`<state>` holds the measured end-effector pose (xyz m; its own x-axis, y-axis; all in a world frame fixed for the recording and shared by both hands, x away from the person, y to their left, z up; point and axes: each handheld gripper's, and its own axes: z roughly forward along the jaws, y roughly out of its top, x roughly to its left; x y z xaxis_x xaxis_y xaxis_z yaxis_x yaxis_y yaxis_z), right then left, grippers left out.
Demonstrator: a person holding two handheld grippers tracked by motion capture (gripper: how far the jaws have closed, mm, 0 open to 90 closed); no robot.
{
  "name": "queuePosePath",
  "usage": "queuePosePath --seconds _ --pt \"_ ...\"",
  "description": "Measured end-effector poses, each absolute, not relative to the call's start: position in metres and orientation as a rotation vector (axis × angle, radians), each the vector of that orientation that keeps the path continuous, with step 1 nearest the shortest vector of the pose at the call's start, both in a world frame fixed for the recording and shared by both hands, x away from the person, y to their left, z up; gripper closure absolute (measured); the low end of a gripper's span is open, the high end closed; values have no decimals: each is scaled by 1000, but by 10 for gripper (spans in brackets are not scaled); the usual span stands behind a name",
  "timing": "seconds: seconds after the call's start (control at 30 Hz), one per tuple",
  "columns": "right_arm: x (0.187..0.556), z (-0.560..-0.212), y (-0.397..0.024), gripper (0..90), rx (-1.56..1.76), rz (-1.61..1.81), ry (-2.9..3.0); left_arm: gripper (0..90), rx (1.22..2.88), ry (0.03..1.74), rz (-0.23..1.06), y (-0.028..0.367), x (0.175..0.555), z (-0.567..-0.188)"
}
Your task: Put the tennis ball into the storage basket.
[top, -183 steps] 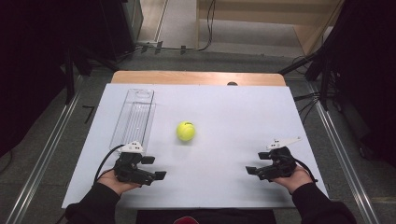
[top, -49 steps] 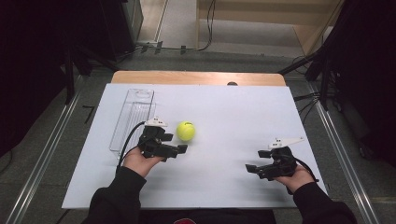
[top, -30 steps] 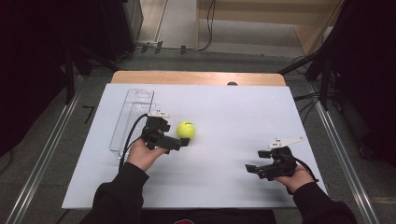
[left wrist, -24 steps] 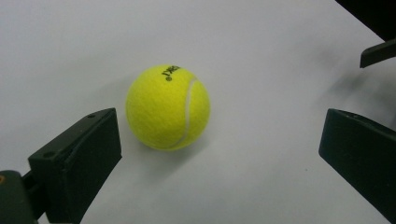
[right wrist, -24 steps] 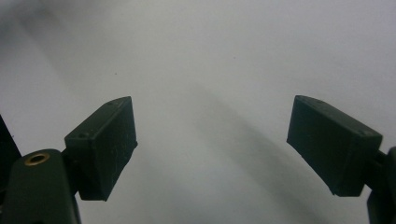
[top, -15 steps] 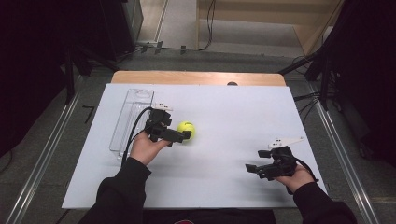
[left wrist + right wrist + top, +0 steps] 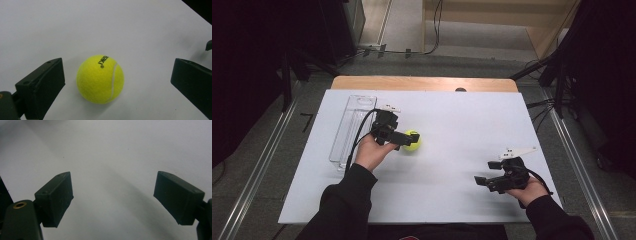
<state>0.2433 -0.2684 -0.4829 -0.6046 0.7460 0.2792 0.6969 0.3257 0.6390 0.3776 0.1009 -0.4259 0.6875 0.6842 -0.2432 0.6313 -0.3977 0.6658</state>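
Note:
A yellow tennis ball [image 7: 412, 140] rests on the white table sheet [image 7: 452, 120] left of centre. My left gripper [image 7: 404, 141] is open right at the ball, pointing toward the right. In the left gripper view the ball [image 7: 100, 78] lies between the two wide-apart jaws of my left gripper [image 7: 117, 85], touching neither, a little nearer the left jaw. My right gripper [image 7: 482, 182] rests open near the front right of the sheet; in the right gripper view my right gripper [image 7: 120, 200] has only bare white sheet between its jaws.
A clear plastic rectangular container [image 7: 352, 127] lies lengthwise on the sheet just left of my left hand. A wooden table edge [image 7: 422, 83] runs along the far side. Metal rails [image 7: 257, 170] and dark equipment flank the table.
My left gripper moved from the front left forward and rightward to the ball, ending with its open jaws around it. The right gripper and the ball stayed where they were.

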Motion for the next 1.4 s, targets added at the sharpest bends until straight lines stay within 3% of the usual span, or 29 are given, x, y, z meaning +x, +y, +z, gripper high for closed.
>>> queuePosePath --seconds 1.4 --pt "243 -484 -265 137 1344 1148 2523 1 2140 1008 144 91 396 -441"
